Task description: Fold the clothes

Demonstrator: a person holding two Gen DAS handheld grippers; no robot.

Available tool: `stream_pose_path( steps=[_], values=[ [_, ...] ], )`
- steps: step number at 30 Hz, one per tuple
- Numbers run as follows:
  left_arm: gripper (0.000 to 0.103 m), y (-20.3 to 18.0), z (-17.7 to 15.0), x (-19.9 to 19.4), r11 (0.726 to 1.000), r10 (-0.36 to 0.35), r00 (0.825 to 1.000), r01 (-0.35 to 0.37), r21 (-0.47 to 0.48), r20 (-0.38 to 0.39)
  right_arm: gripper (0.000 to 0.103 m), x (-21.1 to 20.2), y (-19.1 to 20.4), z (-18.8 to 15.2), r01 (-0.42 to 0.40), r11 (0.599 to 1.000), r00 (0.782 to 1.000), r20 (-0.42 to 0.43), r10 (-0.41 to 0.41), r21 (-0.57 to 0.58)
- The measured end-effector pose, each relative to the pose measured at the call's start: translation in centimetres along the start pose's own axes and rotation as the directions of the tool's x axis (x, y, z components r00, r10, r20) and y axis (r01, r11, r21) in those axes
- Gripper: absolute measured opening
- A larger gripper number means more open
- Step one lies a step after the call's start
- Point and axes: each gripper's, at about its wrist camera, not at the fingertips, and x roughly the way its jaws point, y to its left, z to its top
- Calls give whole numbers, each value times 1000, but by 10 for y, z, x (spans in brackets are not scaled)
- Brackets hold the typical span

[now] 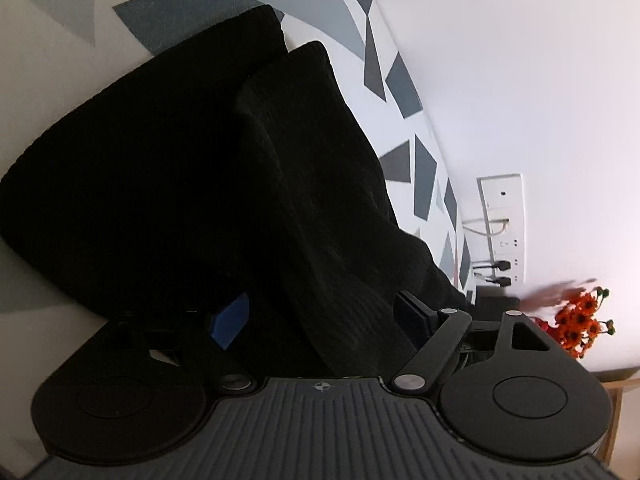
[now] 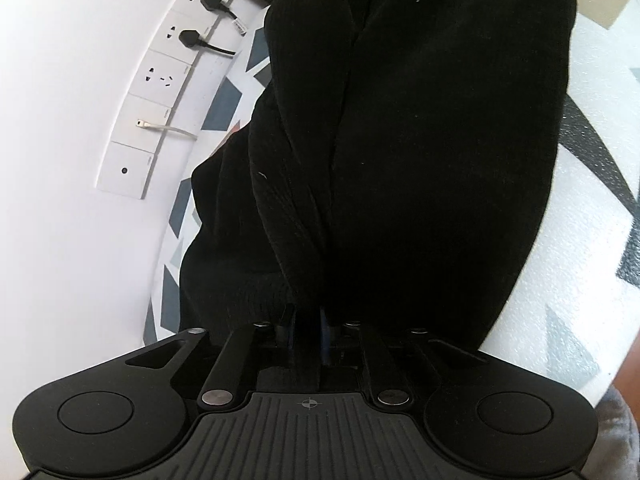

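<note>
A black ribbed knit garment (image 1: 192,168) lies bunched on a white tablecloth with grey triangles (image 1: 60,64). One sleeve or folded strip (image 1: 328,216) runs down towards my left gripper (image 1: 320,318). That gripper is open, its blue-padded fingers (image 1: 230,322) spread wide, with cloth lying loose between them. In the right wrist view the same garment (image 2: 420,140) fills the middle and hangs in long folds over the tablecloth (image 2: 592,184). My right gripper (image 2: 308,332) is shut on a bunch of this black fabric, which hides its fingertips.
A white wall with a strip of sockets (image 2: 160,80), plugs and cables runs along the table's far edge. Orange flowers (image 1: 580,320) and a dark box (image 1: 496,300) stand by the socket panel (image 1: 504,224). A wooden frame (image 1: 616,400) shows at the right.
</note>
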Motion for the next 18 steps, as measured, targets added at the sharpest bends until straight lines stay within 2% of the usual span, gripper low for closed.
stream_pose_path(
  steps=[2,4,5,7,8,10,12,14,15,16,17,18],
  values=[
    [77,4,5,2,1000,16,1000,-16,10,16,30,3,-2,-6,4,1000,1000,4,-4,-7],
    [8,8,9,4,999,32,999,-33,19,32,26,8,1,-8,18,1000,1000,0,-18,-22],
    [8,-1,14,4,996,66,997,-68,50,32,9,14,5,-6,35,999,999,-10,-36,-38],
    [8,-20,22,6,983,138,990,-141,118,34,9,25,20,0,74,994,997,-18,-75,-81],
    [8,-32,26,-4,985,103,993,-110,130,59,9,24,32,2,57,993,998,-10,-59,-107],
    [8,-56,32,-26,987,19,993,-37,156,114,9,12,60,6,-57,987,998,23,61,-150],
    [8,-80,38,-48,982,-66,984,35,184,165,9,-10,86,9,-184,963,977,67,201,-196],
    [8,-104,44,-70,971,-152,965,105,217,213,9,-32,108,12,-276,929,946,104,309,-245],
    [8,-114,42,-71,963,-179,960,126,238,215,9,-40,112,13,-299,920,936,108,334,-254],
    [9,-112,37,-73,961,-172,964,119,251,203,9,-48,114,14,-313,915,931,107,348,-256],
    [10,-110,32,-76,959,-162,968,109,263,189,9,-53,111,14,-308,917,934,105,343,-255],
    [13,-107,27,-79,956,-152,973,99,276,176,9,-53,102,14,-276,929,946,103,309,-248]
  ],
)
